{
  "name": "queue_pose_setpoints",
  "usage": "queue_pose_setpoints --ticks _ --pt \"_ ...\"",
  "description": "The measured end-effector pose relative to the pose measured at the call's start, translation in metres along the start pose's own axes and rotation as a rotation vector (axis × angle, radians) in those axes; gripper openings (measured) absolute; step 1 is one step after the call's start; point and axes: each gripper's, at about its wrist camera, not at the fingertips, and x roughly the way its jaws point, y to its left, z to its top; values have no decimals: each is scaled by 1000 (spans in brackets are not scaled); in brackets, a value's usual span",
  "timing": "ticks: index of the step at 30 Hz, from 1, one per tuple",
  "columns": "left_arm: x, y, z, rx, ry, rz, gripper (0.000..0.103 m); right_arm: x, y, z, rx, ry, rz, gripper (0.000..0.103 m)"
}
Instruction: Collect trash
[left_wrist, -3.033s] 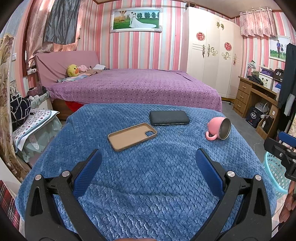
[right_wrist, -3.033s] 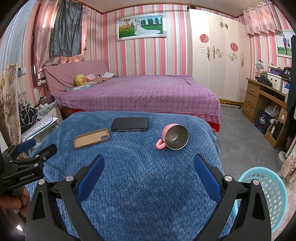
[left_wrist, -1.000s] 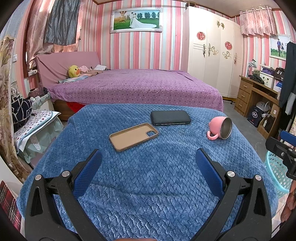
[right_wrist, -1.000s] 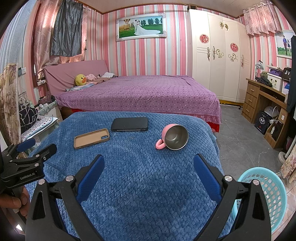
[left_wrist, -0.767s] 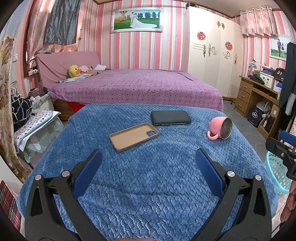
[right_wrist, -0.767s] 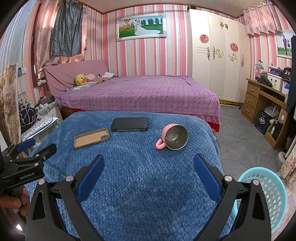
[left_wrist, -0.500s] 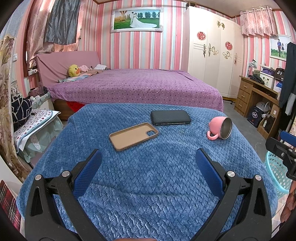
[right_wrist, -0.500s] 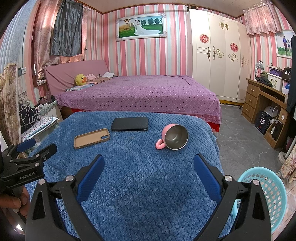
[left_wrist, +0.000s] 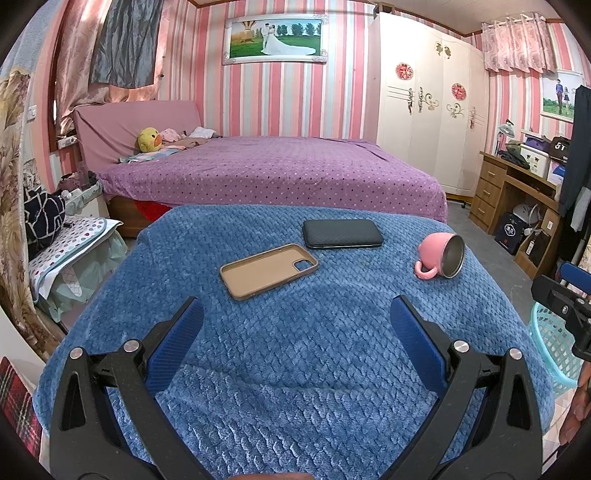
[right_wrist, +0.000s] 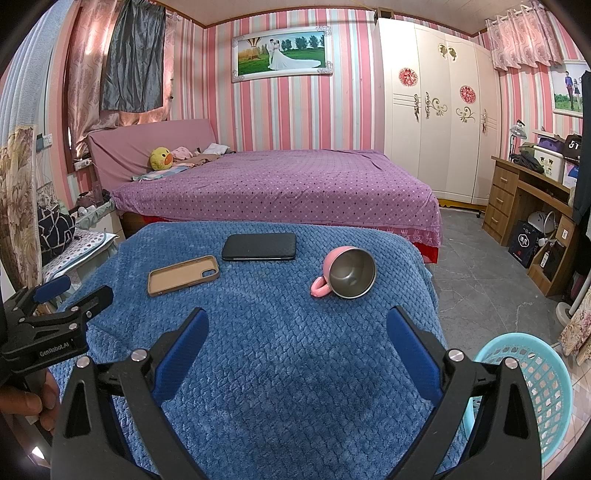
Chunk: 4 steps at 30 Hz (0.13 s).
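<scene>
presently: left gripper (left_wrist: 295, 314) and right gripper (right_wrist: 297, 317) both spread, empty, above blue blanket (right_wrist: 277, 369); pink mug (right_wrist: 347, 273) tipped over, basket (right_wrist: 535, 387) beside.

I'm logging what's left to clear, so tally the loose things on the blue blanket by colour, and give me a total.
Tan: 1, the phone case
Black: 1, the flat case
Pink: 1, the mug, lying on its side
Total: 3, all on the blue blanket
</scene>
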Motion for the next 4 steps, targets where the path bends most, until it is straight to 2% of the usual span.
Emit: queue_pose_setpoints --ticks 4 --pt "1 1 0 -10 6 -8 98 0 0 0 1 1 -2 95"
